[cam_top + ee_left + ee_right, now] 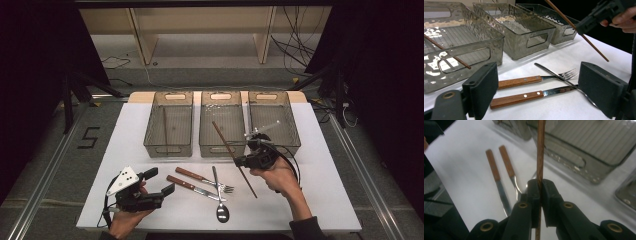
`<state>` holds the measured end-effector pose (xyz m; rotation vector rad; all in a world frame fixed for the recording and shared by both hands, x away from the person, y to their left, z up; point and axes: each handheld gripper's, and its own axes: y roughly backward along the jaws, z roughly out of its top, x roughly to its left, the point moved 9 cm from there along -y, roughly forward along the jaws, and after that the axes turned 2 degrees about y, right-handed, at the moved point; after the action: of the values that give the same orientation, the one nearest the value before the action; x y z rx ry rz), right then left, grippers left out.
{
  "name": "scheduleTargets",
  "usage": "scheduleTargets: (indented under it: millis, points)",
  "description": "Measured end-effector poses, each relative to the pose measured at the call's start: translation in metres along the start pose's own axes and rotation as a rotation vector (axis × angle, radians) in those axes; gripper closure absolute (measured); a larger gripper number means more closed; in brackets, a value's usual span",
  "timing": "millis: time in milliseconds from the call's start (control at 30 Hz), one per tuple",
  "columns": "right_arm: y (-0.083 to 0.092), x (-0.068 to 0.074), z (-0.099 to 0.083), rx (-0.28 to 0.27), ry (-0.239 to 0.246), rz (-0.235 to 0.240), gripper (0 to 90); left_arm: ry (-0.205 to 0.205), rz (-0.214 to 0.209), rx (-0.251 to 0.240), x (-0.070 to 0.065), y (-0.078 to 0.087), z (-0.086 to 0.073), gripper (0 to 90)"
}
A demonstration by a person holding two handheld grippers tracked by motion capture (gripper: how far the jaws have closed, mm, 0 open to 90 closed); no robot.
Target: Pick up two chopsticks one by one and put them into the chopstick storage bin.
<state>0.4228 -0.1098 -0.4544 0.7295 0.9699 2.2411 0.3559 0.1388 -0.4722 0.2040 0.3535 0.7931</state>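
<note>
Clearly, right hand-held gripper (540,192) clamps a chopstick (540,150); left hand-held gripper (537,92) gapes empty.

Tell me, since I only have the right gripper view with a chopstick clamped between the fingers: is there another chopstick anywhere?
Observer: Yes, a second chopstick already lies in the left bin.
Operator: What is the other gripper doing?
Observer: The left gripper sits at the near left of the table, fingers open with nothing between them.
Operator: I see a knife and a fork. Anything else left to sort?
Observer: A spoon lies across the fork and the knife.
</note>
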Motion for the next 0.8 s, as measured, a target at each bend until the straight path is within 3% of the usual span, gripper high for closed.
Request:
scheduleTargets:
  millis: [367,800]
  points:
    - [-0.009,0.001,0.048,-0.104,-0.031,0.017,85.5,0.001,-0.001,-0.001,0.0,0.0,0.0,16.1]
    - [-0.033,0.007,0.088,-0.118,-0.057,0.043,85.5,-0.001,-0.006,-0.002,-0.001,0.0,0.001,16.1]
